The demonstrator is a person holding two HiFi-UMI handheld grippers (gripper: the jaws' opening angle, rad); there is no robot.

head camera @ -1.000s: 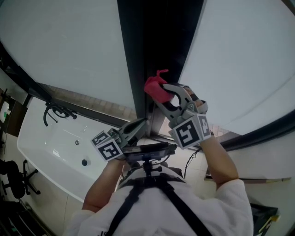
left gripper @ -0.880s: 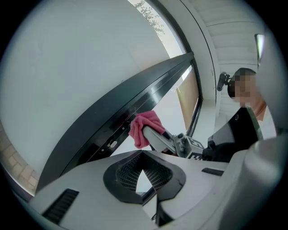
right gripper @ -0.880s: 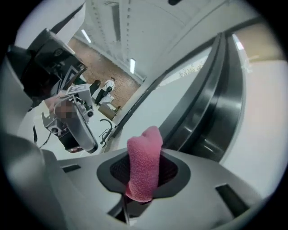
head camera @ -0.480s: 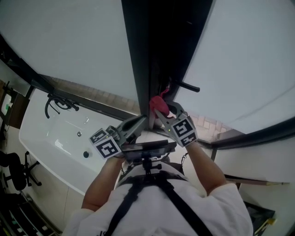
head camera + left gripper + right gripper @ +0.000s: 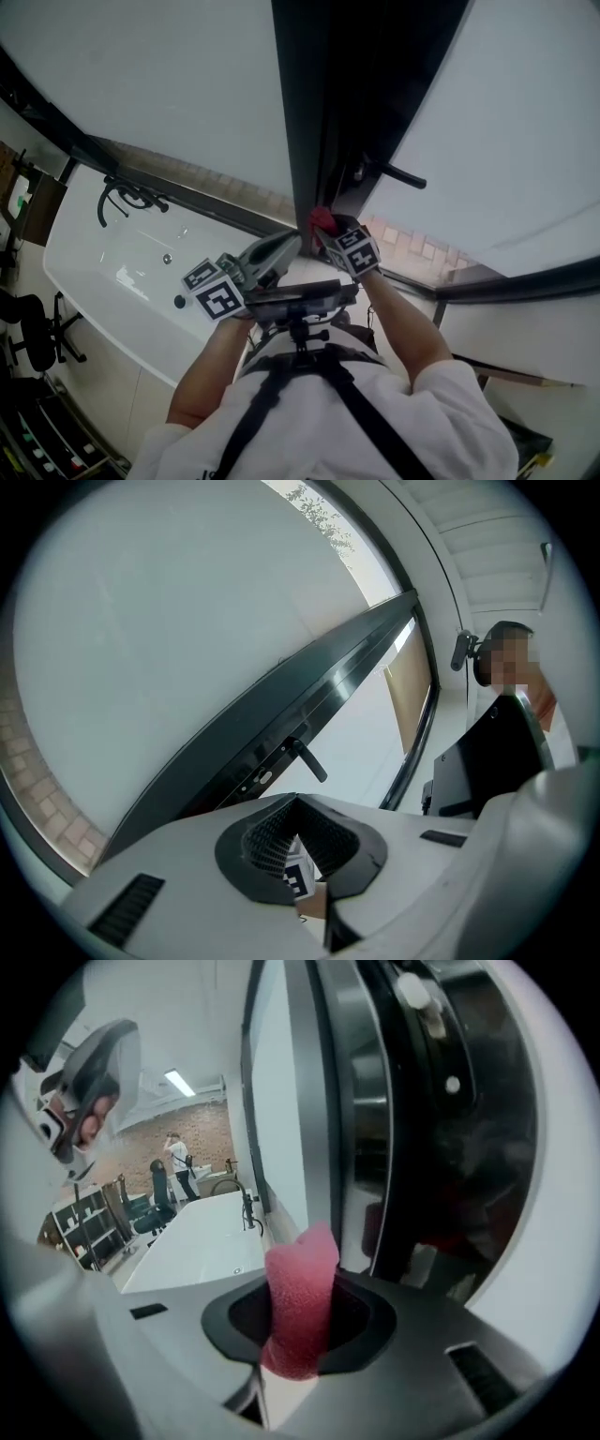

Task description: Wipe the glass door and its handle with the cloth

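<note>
Cloth (image 5: 300,1297), pink, was pinched in the right gripper (image 5: 330,229) at the dark door frame (image 5: 319,112). The glass door's handle (image 5: 394,174) lay near at one o'clock, its bar pointing toward three. The left gripper (image 5: 279,247), pressed together and empty, sat beside at eight o'clock.

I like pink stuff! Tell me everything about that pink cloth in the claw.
The cloth is bright pink, soft and fuzzy-looking, a bit like a sponge. It is bunched into a thick strip that sticks up out of the right claw, which is shut on it. Its tip sits right by the dark door frame; whether they touch is unclear.
</note>
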